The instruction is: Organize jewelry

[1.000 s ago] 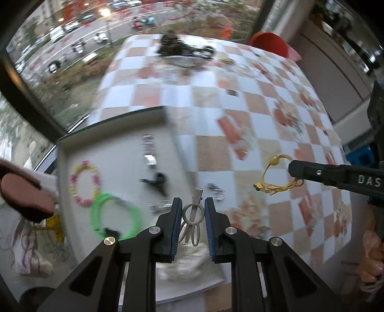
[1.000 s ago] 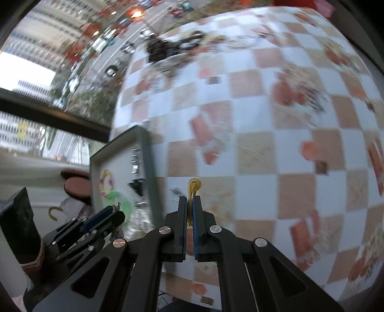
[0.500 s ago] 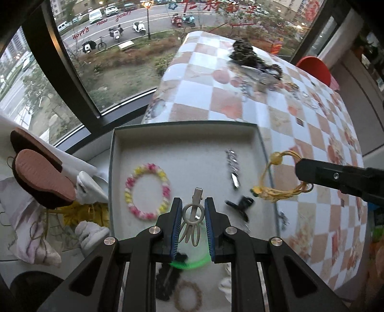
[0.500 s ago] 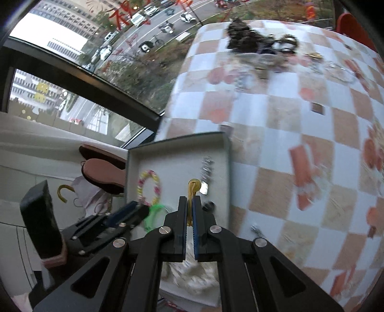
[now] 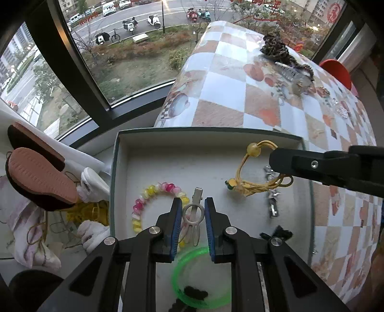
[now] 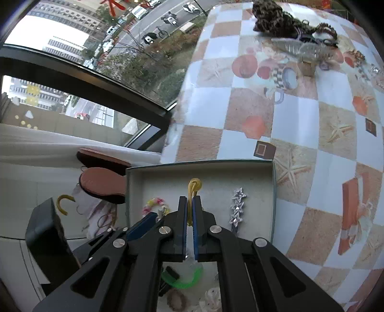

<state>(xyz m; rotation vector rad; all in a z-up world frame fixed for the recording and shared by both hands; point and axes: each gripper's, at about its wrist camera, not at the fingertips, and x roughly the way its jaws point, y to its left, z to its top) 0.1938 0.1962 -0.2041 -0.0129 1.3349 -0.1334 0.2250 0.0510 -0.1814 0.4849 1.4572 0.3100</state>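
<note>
Over the open box (image 5: 115, 168), my left gripper (image 5: 192, 211) pinches a stiff, light metal hair clip (image 5: 193, 216) at its ring. My right gripper (image 6: 189, 211), fully closed, holds a limp yellow cord bracelet (image 5: 254, 175) by one strand; it will dangle and could slip.

The red signs (image 5: 87, 19) by the street outside the window and the red writing (image 6: 112, 3) up on the glass are too blurry and small to read.
</note>
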